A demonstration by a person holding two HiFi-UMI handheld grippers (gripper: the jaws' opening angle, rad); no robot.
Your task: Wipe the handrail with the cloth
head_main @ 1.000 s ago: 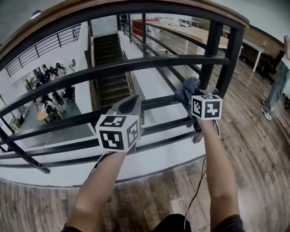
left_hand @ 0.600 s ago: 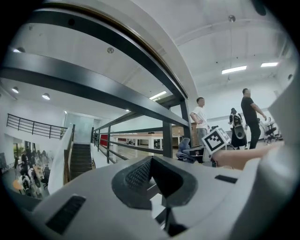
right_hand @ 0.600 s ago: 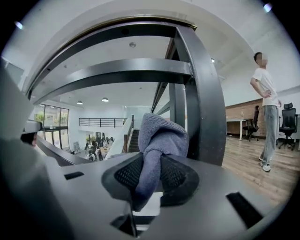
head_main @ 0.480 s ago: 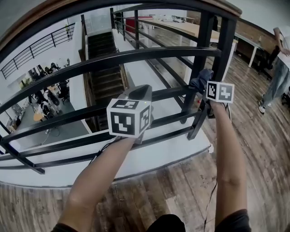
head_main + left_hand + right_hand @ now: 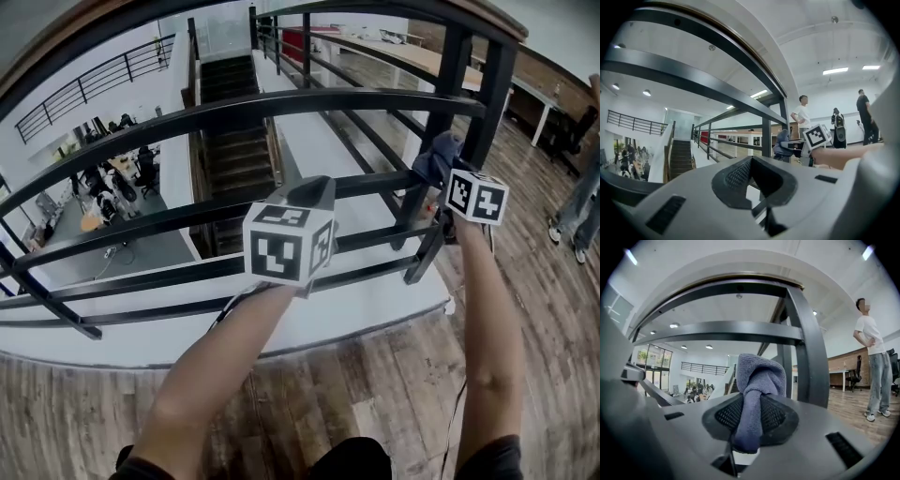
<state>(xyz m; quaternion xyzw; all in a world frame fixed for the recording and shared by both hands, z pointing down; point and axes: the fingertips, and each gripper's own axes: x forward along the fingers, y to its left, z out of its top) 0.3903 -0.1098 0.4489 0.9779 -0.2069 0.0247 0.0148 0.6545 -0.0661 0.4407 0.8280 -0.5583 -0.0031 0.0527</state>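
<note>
The handrail (image 5: 66, 47) is a brown wooden rail that tops a black metal railing; it arches overhead in the left gripper view (image 5: 740, 47) and the right gripper view (image 5: 740, 278). A grey-blue cloth (image 5: 439, 155) is bunched against the black corner post (image 5: 461, 84), below the rail. My right gripper (image 5: 441, 178) is shut on it, and the cloth (image 5: 758, 380) stands up between the pads. My left gripper (image 5: 314, 190) is held among the middle bars, shut with nothing in it (image 5: 752, 177). From it, the cloth (image 5: 782, 141) shows by the post.
Horizontal black bars (image 5: 234, 112) run across in front of both arms. Beyond them are a stairwell (image 5: 234, 141) and a lower floor with people. A person (image 5: 872, 357) stands on the wooden floor to the right; two people (image 5: 802, 117) show in the left gripper view.
Both grippers have shifted right and a little upward in the head view. The right one still holds the cloth by the corner post.
</note>
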